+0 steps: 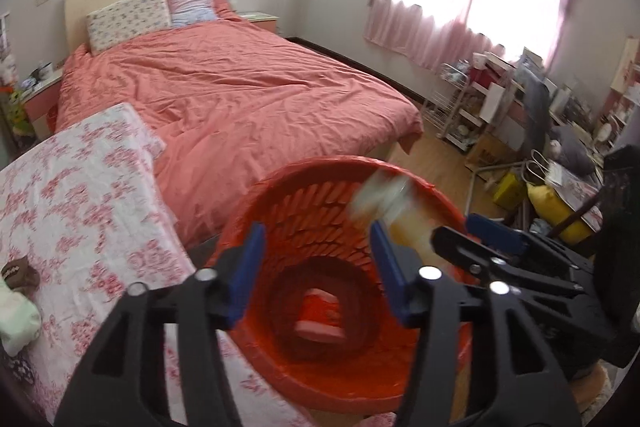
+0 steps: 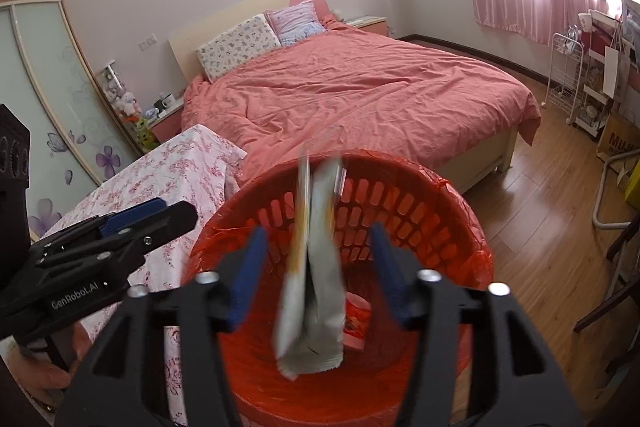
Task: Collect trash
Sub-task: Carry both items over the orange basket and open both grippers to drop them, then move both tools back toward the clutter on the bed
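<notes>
Both the left hand-held gripper (image 1: 318, 267) and the right hand-held gripper (image 2: 318, 269) stand released over the round red slotted plastic basket (image 2: 404, 203). The blurred pale flat wrapper (image 2: 314, 291) hangs ungripped between the right jaws above the opening; it may catch the rim and land on the floor.

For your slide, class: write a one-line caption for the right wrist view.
Open right claw above the red basket, a blurred wrapper between its fingers, untouched.
</notes>
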The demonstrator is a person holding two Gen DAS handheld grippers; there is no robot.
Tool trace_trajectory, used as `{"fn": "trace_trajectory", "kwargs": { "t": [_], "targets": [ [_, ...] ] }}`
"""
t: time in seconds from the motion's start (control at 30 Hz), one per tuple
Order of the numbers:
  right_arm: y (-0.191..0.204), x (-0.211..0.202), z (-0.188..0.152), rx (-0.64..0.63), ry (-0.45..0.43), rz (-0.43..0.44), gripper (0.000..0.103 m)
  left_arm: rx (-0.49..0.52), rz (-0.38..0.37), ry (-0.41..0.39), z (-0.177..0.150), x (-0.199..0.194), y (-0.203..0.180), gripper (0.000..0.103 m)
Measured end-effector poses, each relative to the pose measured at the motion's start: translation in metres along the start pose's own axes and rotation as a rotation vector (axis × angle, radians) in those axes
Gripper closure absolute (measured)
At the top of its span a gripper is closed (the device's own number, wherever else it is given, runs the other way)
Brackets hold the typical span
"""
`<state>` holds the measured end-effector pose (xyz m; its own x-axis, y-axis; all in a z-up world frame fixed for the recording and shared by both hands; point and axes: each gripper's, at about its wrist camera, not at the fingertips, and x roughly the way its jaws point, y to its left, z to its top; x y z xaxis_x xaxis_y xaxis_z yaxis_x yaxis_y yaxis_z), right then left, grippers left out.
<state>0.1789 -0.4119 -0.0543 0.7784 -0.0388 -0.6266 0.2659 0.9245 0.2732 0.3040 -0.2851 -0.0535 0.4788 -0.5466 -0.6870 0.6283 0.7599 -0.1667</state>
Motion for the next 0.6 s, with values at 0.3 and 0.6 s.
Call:
{"fn": "trace_trajectory", "kwargs": {
  "t": [0.3, 0.6],
  "targets": [
    [0.038, -0.043, -0.001, -0.08, -0.132, -0.083, 0.006, -0.083, 0.134, -0.089, -0.024, -0.073, 0.048, 0.013],
    [0.105, -0.053, -0.01, -0.12, -0.144, -0.053, 0.002, -0.171, 0.348, -0.168, -0.08, -0.178, 0.12, 0.004]
  ]
}}
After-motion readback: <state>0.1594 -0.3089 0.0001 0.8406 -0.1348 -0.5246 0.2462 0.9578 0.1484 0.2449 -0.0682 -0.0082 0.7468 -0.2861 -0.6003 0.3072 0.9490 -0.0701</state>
